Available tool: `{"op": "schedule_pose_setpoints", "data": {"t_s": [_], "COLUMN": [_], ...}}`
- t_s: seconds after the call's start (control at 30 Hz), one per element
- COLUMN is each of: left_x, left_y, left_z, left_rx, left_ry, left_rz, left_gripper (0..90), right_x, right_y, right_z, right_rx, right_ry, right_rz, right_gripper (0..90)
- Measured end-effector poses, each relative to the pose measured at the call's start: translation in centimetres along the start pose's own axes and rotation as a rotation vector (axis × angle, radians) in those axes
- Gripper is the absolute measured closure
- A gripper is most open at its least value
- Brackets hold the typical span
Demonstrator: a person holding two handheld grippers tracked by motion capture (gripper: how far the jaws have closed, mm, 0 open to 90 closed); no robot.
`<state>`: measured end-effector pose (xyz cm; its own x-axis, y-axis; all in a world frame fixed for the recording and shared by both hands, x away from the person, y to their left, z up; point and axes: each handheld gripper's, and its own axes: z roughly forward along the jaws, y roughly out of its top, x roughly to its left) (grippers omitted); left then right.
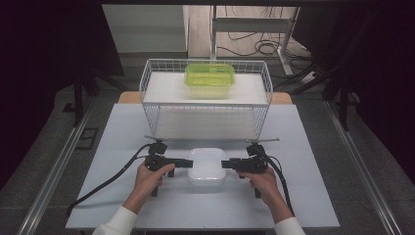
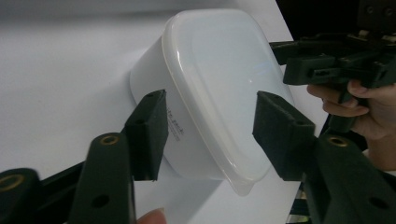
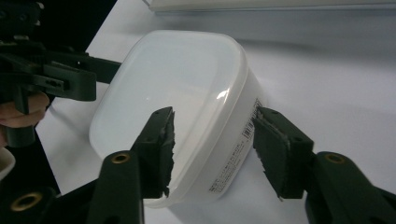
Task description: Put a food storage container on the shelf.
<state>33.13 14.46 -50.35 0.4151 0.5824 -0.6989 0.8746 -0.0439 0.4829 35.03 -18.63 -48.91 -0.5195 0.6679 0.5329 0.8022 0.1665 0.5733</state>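
From above, my pale grey counter [image 1: 122, 196] is flat and smooth, with a dark room around it. A white wire basket [image 1: 205, 98] holds a shiny green tub [image 1: 209, 75]. The white plastic box [image 1: 207, 166] sits between my hands.

My left gripper [image 2: 210, 135] straddles its rounded edge, released.

My right gripper [image 3: 212, 140] does too, released.

The pale grey table [image 1: 122, 196] carried a white lidded container [image 1: 207, 166] near its front edge, and behind it stood a white wire basket [image 1: 205, 105], its raised shelf holding a green lidded box [image 1: 209, 75].
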Motion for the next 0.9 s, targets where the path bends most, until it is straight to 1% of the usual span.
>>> {"op": "schedule_pose_setpoints", "data": {"t_s": [0.03, 0.13, 0.23, 0.27, 0.4, 0.5, 0.63, 0.7, 0.73, 0.77, 0.9], "left_x": [0.0, 0.1, 0.1, 0.1, 0.1, 0.0, -0.1, -0.2, -0.2, -0.2, -0.4], "left_y": [0.0, -0.1, -0.2, -0.2, -0.3, -0.3, -0.4, -0.6, -0.7, -0.8, -1.0], "left_z": [0.0, 0.2, 0.4, 0.4, 0.4, 0.2, 0.0, -0.1, -0.2, -0.3, -0.5], "left_rx": [0.006, 0.015, 0.027, 0.028, 0.019, 0.023, 0.011, -0.01, -0.025, -0.034, -0.044], "left_ry": [0.001, -0.014, -0.027, -0.022, -0.012, -0.009, -0.017, -0.016, -0.021, -0.026, -0.02], "left_rz": [0.003, -0.004, -0.007, -0.009, -0.018, -0.02, -0.025, -0.026, -0.037, -0.035, -0.028], "left_gripper": [47.5, 52.8, 57.1, 57.6, 63.7, 66.4, 69.3, 71.1, 72.4, 73.7, 75.8], "right_x": [-0.1, -0.4, -0.6, -0.7, -0.7, -0.6, -0.6, -0.5, -0.4, -0.3, -0.1], "right_y": [0.0, -0.1, -0.1, -0.1, -0.2, -0.2, -0.2, -0.3, -0.3, -0.3, -0.3], "right_z": [0.0, 0.0, 0.1, 0.2, 0.2, 0.1, -0.2, -0.3, -0.5, -0.6, -0.8], "right_rx": [-0.001, 0.004, 0.008, 0.01, 0.027, 0.027, 0.016, 0.01, 0.007, 0.001, -0.007], "right_ry": [0.006, 0.027, 0.064, 0.081, 0.098, 0.094, 0.098, 0.094, 0.092, 0.095, 0.098], "right_rz": [0.007, 0.026, 0.047, 0.054, 0.087, 0.099, 0.116, 0.118, 0.122, 0.119, 0.101], "right_gripper": [50.7, 55.6, 60.6, 62.2, 63.6, 65.1, 68.6, 70.1, 71.2, 72.3, 74.2]}}
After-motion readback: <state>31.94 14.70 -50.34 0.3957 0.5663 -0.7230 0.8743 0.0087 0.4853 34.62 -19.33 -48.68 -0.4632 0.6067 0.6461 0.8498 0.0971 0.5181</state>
